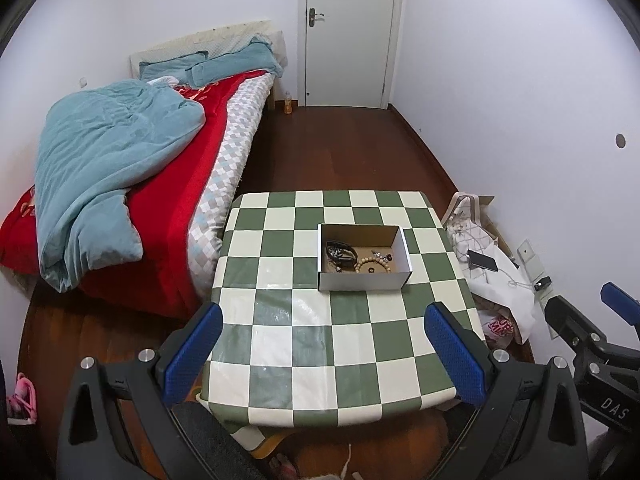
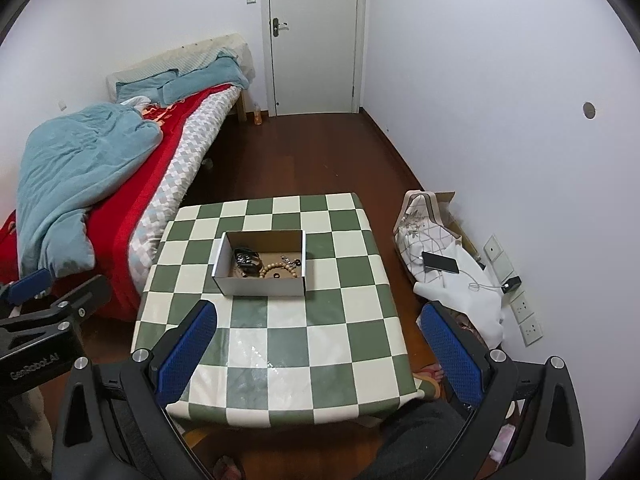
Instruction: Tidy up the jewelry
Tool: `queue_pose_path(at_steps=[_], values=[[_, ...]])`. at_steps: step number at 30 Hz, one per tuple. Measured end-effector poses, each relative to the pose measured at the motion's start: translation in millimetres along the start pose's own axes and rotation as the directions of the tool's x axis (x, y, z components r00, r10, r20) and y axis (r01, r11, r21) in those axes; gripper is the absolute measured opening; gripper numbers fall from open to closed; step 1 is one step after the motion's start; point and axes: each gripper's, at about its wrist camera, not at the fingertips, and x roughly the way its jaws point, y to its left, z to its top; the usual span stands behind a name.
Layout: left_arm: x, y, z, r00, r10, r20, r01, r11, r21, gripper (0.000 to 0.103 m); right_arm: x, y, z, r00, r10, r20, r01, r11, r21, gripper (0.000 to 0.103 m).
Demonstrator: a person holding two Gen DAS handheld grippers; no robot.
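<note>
A white cardboard box (image 1: 362,281) stands on the green and white checked table (image 1: 320,344). Inside lie a dark watch or bracelet (image 1: 340,253), a wooden bead bracelet (image 1: 373,264) and some small pieces. The box also shows in the right wrist view (image 2: 260,286), with the dark bracelet (image 2: 246,261) and bead bracelet (image 2: 280,270). My left gripper (image 1: 322,320) is open and empty, well short of the box near the table's front. My right gripper (image 2: 318,316) is open and empty, near the table's (image 2: 280,360) front right. No jewelry shows outside the box.
A bed (image 1: 140,184) with a blue quilt and red blanket stands left of the table. A pile of cloth with a phone (image 1: 484,260) and cable lies on the floor at the right by the wall. A closed door (image 1: 348,32) is at the back.
</note>
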Motion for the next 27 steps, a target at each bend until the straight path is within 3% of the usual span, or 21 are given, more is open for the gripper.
queue_pose_path(at_steps=[10, 18, 27], values=[[-5, -1, 13, 0.999, 0.037, 0.023, -0.037, 0.999, -0.010, 0.103, -9, -4, 3, 1.000, 0.007, -0.008, -0.007, 1.000, 0.001, 0.103], [5, 0, 39, 0.997, 0.066, 0.043, -0.064, 0.998, -0.029, 0.103, 1, -8, 31, 1.000, -0.023, 0.018, 0.023, 1.000, 0.000, 0.103], [26, -2, 51, 0.996, 0.084, 0.010, -0.084, 0.996, -0.029, 0.103, 28, -2, 61, 0.999, -0.043, 0.024, 0.043, 0.999, -0.020, 0.103]])
